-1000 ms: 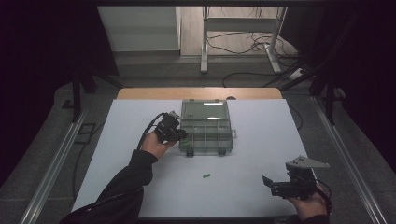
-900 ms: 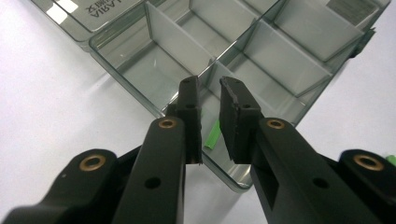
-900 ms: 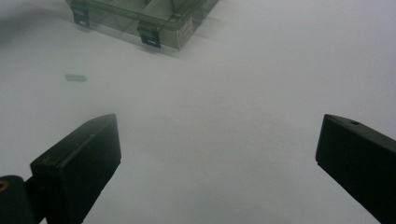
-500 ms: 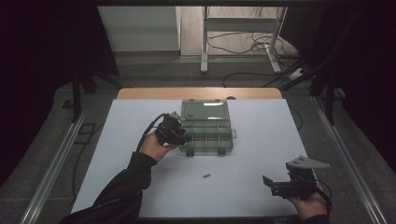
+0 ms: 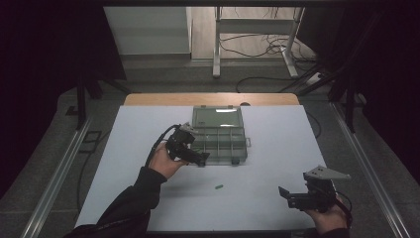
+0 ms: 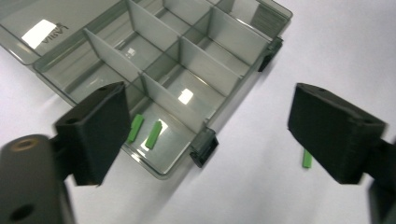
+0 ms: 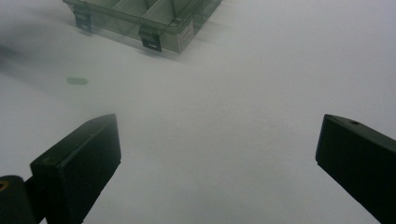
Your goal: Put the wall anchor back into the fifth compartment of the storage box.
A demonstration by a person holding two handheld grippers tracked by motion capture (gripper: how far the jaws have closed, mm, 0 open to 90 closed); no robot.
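Green bits (image 6: 144, 131), two of them, lie in the near corner of our box (image 6: 205, 56), one more (image 5: 218, 187) waits on the worktop (image 5: 277, 148), and both our left tool (image 6: 212, 135) and right tool (image 7: 217, 172) stand spread and hold nothing.

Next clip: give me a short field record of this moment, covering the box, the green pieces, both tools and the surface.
box: clear compartment box, lid open, on the white table
pieces in box: two green pieces lying side by side in a near corner compartment
piece outside: one green piece on the table in front of the box
left tool: by the box's near left corner, jaws have just been opening, nothing between them
right tool: near the table's front right, jaws open, empty
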